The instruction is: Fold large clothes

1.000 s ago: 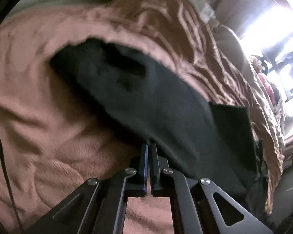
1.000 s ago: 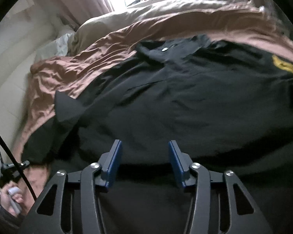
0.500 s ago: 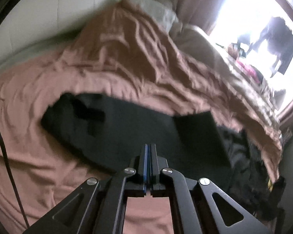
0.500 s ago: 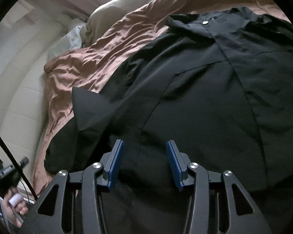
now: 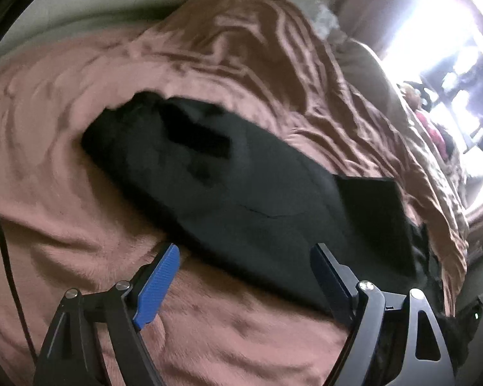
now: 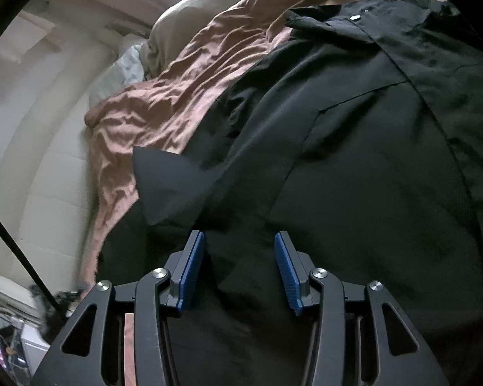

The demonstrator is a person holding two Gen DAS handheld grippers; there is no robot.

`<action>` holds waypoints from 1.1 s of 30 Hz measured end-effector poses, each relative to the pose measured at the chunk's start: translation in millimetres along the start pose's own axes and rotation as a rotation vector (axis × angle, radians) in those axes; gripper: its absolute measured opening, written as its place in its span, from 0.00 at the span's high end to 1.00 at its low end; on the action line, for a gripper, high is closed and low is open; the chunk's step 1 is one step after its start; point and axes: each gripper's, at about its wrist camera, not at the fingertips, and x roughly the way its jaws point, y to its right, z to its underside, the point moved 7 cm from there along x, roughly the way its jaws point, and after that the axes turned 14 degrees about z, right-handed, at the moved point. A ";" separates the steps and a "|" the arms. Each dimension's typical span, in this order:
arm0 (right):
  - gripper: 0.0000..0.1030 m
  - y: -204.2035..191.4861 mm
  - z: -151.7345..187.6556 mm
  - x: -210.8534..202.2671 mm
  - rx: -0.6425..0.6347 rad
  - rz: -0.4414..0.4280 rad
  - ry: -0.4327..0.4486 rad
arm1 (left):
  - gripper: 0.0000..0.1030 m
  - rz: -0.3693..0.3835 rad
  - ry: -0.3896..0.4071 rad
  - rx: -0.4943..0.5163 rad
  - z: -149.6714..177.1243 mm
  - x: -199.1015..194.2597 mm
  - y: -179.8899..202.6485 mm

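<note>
While black shirt (image 6: 354,148) lies on bedspread (image 5: 80,225) | left hand-held gripper (image 5: 244,276) apart | right hand-held gripper (image 6: 240,270) apart

left wrist: low, close, along sleeve (image 5: 241,199) | right wrist: above shirt body | shared: black shirt (image 6: 354,160)

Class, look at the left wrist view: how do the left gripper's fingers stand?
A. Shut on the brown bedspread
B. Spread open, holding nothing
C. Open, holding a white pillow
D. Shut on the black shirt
B: the left gripper has its blue-padded fingers wide apart, with the black button-up shirt and the brown wrinkled bedspread lying loose in the gap between them.
</note>
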 end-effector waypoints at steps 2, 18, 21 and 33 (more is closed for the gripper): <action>0.58 -2.7 0.6 0.3 0.001 -0.028 0.004 | 0.26 0.002 -0.003 -0.061 1.3 9.5 -15.7; 0.86 -21.7 4.8 66.6 0.010 -0.042 -0.091 | 0.99 0.025 0.162 0.158 -58.5 -41.5 63.5; 0.86 -25.0 0.9 56.0 -0.008 -0.054 -0.092 | 0.99 0.093 0.201 0.220 -69.4 -61.4 110.8; 0.53 12.8 -5.4 -61.9 0.058 -0.045 0.037 | 0.99 0.342 0.208 0.471 -52.4 -91.5 314.7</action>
